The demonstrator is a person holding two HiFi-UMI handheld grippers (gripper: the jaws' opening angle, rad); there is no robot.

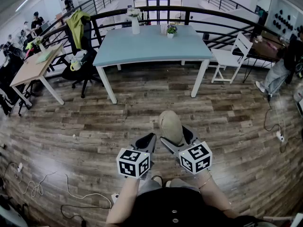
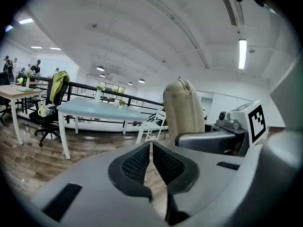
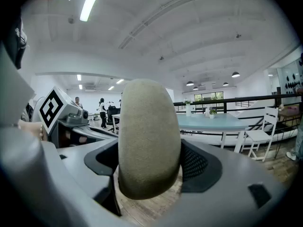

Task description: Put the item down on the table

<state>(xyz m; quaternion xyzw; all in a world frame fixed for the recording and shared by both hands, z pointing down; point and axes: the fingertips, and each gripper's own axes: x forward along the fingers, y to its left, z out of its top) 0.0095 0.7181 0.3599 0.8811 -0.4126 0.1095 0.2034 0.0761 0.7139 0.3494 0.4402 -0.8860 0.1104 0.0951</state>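
Note:
A beige, rounded, fabric-covered item (image 1: 171, 126) (image 3: 148, 138) (image 2: 183, 111) stands upright between the jaws of my right gripper (image 1: 176, 137) (image 3: 149, 163), which is shut on it above the wooden floor. My left gripper (image 1: 146, 142) (image 2: 150, 161) hangs just to its left, shut with nothing between its ribbed pads. The light blue table (image 1: 151, 45) (image 3: 215, 122) (image 2: 94, 110) stands well ahead of both grippers, with a white vase (image 1: 135, 22) and a small potted plant (image 1: 171, 30) at its far edge.
A white chair (image 1: 232, 56) stands right of the table, a black office chair (image 1: 83, 63) with a green jacket left of it. A wooden desk (image 1: 33, 67) sits at far left. Cables (image 1: 52, 186) lie on the floor. People stand at the room's edges, behind a black railing (image 1: 156, 11).

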